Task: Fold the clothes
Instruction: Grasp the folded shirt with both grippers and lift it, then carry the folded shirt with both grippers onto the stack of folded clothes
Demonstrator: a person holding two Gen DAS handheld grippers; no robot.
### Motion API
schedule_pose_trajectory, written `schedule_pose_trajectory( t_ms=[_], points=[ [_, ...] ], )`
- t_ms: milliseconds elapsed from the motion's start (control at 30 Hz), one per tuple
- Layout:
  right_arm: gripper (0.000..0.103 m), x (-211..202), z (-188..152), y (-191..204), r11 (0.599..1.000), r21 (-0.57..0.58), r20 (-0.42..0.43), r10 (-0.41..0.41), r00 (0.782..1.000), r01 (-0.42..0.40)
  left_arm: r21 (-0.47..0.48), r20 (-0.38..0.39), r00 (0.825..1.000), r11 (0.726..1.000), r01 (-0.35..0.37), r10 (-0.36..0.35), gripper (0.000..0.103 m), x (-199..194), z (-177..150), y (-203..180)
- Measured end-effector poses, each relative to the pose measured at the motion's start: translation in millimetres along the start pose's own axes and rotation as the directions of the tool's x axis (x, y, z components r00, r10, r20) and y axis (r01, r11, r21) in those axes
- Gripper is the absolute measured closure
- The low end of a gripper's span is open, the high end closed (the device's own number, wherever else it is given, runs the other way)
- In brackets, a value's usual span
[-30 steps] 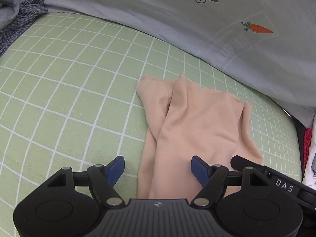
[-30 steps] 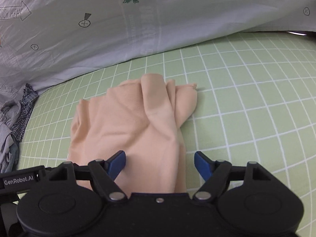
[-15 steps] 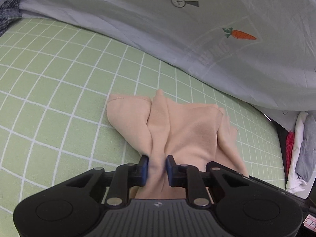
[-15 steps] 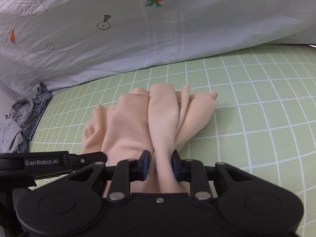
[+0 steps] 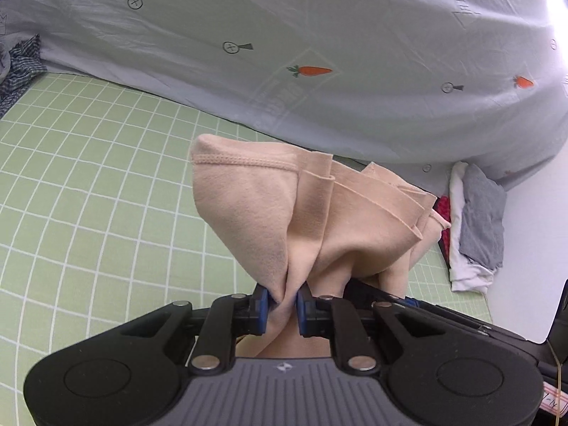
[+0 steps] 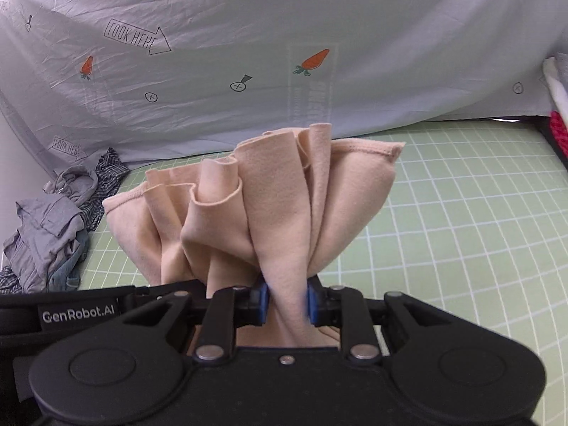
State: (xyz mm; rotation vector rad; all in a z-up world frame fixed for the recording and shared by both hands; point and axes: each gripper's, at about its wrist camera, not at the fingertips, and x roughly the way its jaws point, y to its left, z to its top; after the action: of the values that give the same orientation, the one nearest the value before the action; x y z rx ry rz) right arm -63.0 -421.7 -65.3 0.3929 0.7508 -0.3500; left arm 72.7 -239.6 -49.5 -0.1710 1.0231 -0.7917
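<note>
Garment: peach cloth (image 5: 255,213), soft knit with a stitched hem, bunched into vertical folds; seen again from the right wrist (image 6: 284,206). It is raised above the green grid mat (image 5: 88,195), its hemmed edge uppermost in both views.
Left gripper (image 5: 282,301): jaws narrow, blue pads pinching a gathered fold of the cloth; fabric runs down between the pads and behind the housing.
Right gripper (image 6: 285,300): jaws narrow, likewise clamped on a twisted bunch of the same cloth.
Gripper spacing: close together; the right unit's black body appears just past the cloth in the left view, the left unit's "GenRobot.AI" label at the left edge of the right view.
Surface: green mat with white grid lines (image 6: 461,230).
Backdrop: grey sheet printed with carrots (image 5: 319,35), hanging down to the mat's far edge.
Other items: pile of grey and checked clothes (image 6: 53,230) on the mat's left end; folded grey and white clothes (image 5: 475,223) at its right end.
</note>
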Motion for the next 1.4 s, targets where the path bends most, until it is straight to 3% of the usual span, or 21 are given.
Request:
schedule_pose_trajectory(
  t_ms=[233, 367, 533, 733, 900, 1100, 1267, 1400],
  points=[
    [0.082, -63, -48, -36, 0.992, 0.071, 0.026, -0.109, 0.994, 0.106, 0.048, -0.071, 0.992, 0.993, 0.11, -0.106, 0.087, -6, -42, -42],
    [0.082, -88, -77, -82, 0.979, 0.142, 0.035, -0.152, 0.988, 0.145, 0.106, -0.109, 0.986, 0.984, 0.141, -0.129, 0.087, 8, -65, -88],
    [0.082, -109, -100, -161, 0.971, 0.199, 0.069, -0.15, 0.986, 0.133, 0.171, -0.108, 0.987, 0.976, 0.138, -0.12, 0.087, 37, -87, -163],
    [0.082, -129, -96, -287, 0.988, 0.135, 0.094, -0.088, 0.992, 0.075, 0.124, -0.054, 0.993, 0.986, 0.115, -0.109, 0.087, 93, -133, -270],
    [0.082, -150, -70, -378, 0.988, 0.131, 0.122, -0.098, 0.988, 0.081, 0.095, -0.068, 0.99, 0.987, 0.132, -0.126, 0.087, 135, -137, -354],
    [0.082, -157, -31, -466, 0.976, 0.18, 0.19, -0.155, 0.969, 0.121, 0.173, -0.057, 0.985, 0.97, 0.169, -0.162, 0.087, 190, -123, -435],
    [0.082, -146, 25, -529, 0.967, 0.195, 0.249, -0.207, 0.946, 0.161, 0.174, -0.074, 0.972, 0.957, 0.234, -0.224, 0.087, 248, -80, -484],
    [0.082, -120, 95, -560, 0.973, 0.138, 0.318, -0.218, 0.923, 0.183, 0.207, -0.027, 0.96, 0.938, 0.277, -0.277, 0.087, 292, -24, -513]
  ],
)
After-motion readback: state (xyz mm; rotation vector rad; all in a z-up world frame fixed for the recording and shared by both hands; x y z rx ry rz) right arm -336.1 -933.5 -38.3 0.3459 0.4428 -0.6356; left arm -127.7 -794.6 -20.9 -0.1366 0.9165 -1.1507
